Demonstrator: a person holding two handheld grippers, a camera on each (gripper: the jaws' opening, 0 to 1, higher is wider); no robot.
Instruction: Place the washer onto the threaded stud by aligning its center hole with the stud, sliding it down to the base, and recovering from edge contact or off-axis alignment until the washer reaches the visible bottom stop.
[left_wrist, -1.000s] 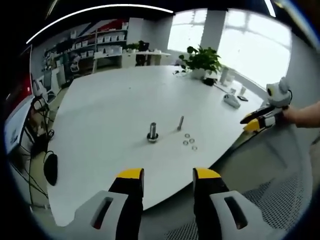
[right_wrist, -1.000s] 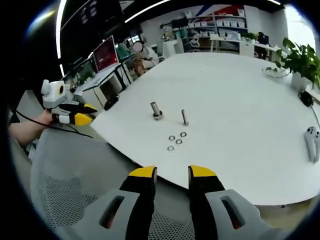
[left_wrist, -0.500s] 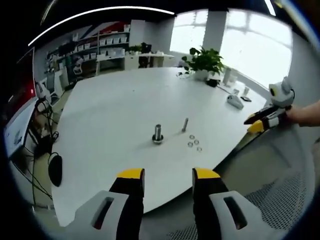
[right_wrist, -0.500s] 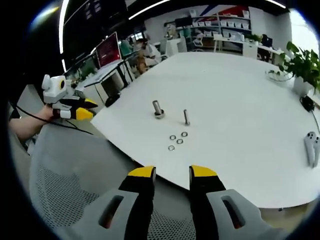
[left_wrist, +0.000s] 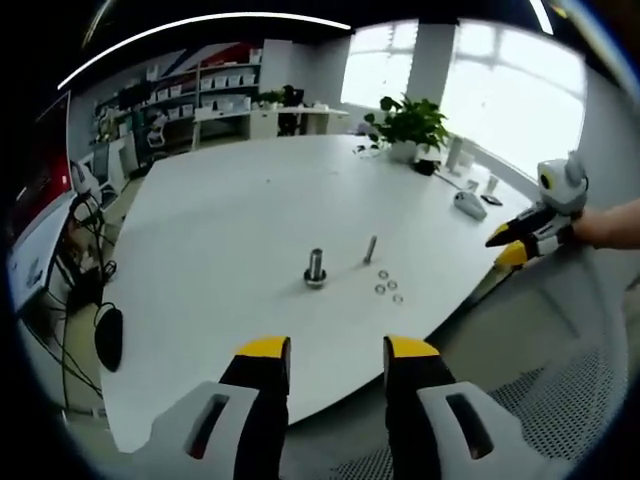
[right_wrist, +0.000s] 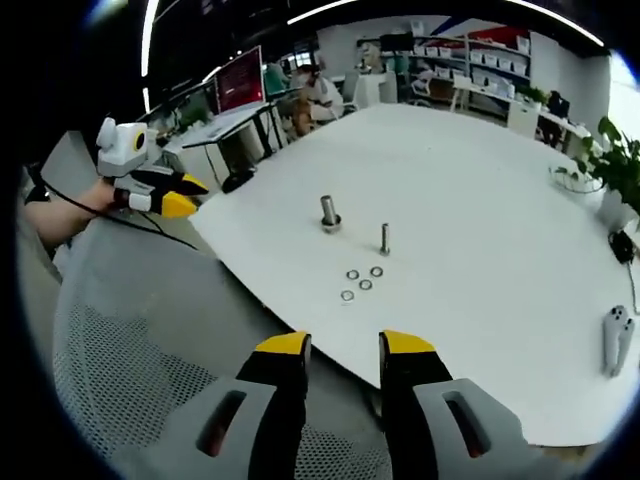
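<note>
An open office with shelving and bright windows surrounds a large white bench (left_wrist: 230, 220), and a grey mesh chair back (right_wrist: 140, 370) sits between both grippers and the bench edge. In the left gripper view, the left gripper (left_wrist: 327, 352) hangs short of the bench, jaws apart and holding nothing; the right gripper (left_wrist: 515, 243) enters from the right, held in a hand. In the right gripper view, the right gripper (right_wrist: 343, 350) is likewise parted and empty, with the left gripper (right_wrist: 165, 193) off to its left. A potted plant (left_wrist: 405, 125) stands far ahead. Straight ahead of both grippers, well apart from them, stand a thick stud on a base (left_wrist: 316, 268) and a slimmer threaded stud (left_wrist: 370, 249). Three washers (left_wrist: 388, 289) lie flat just nearer than the slim stud.
</note>
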